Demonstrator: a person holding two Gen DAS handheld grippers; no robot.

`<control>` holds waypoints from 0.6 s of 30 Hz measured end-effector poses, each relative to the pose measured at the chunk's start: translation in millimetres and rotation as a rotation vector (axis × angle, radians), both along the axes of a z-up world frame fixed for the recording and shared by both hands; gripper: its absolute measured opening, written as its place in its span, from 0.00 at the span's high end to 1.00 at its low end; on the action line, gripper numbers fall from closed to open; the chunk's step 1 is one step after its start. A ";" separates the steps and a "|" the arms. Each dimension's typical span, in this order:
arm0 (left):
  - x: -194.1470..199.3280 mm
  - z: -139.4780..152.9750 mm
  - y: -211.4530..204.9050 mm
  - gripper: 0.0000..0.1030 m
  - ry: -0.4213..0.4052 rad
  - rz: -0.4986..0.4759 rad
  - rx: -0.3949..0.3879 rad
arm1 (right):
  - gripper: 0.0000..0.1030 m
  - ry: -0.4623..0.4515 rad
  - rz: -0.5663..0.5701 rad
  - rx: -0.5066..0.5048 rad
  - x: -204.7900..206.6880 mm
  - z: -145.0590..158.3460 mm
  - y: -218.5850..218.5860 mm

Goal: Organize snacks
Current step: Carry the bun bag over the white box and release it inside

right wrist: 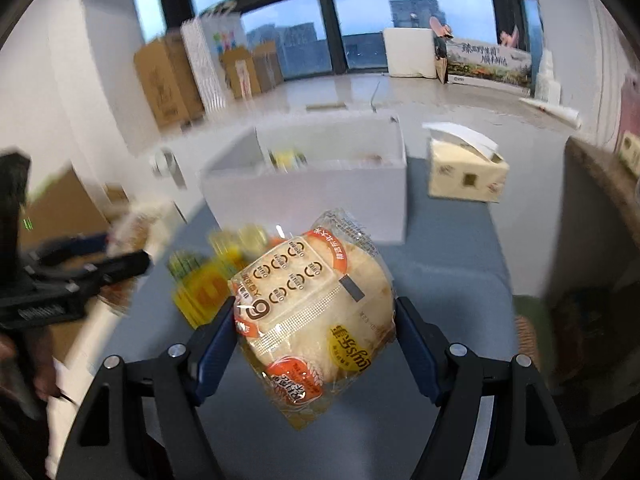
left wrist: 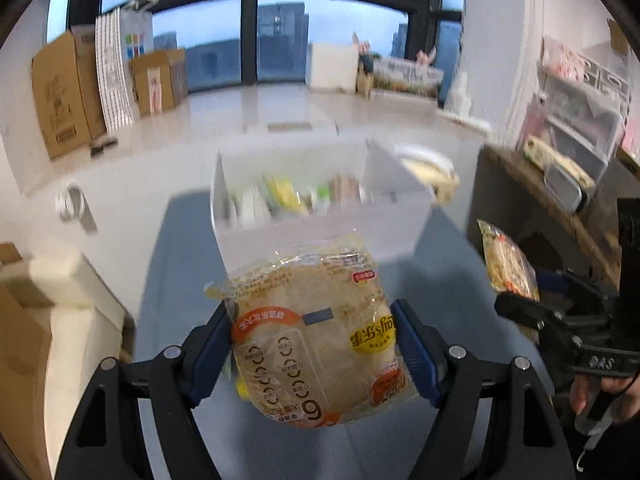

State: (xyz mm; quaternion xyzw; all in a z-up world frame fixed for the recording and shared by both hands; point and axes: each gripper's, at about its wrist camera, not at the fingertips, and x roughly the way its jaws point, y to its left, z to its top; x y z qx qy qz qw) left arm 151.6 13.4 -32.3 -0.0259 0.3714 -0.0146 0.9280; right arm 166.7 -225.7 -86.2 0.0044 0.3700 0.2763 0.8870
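While both grippers clamp, each snack pack [left wrist: 316, 336] sits between pads.

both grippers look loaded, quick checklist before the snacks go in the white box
1. Left gripper clamped on its snack packet: ok.
2. Right gripper clamped on its own snack packet: ok.
3. White box open on top: ok.
4. Free room inside the box: cannot tell, several items already inside, blurred.
5. Tissue box stands apart from the white box: ok.
6. Yellow packs remain on the table, still to sort: not ok.
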 end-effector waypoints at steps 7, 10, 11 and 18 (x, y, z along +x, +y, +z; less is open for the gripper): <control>89.8 39.8 18.5 0.21 -0.052 0.016 0.050 | 0.23 -0.087 0.008 -0.009 73.3 49.1 41.1; 129.2 33.0 28.7 0.21 -0.034 0.008 0.034 | 0.23 -0.096 -0.010 -0.042 116.6 56.4 59.7; 142.8 27.7 33.2 0.21 -0.028 -0.003 0.025 | 0.23 -0.100 -0.013 -0.059 127.5 57.7 64.8; 184.0 -6.9 49.6 0.18 0.008 0.033 0.037 | 0.23 0.020 -0.031 0.032 201.7 48.3 77.6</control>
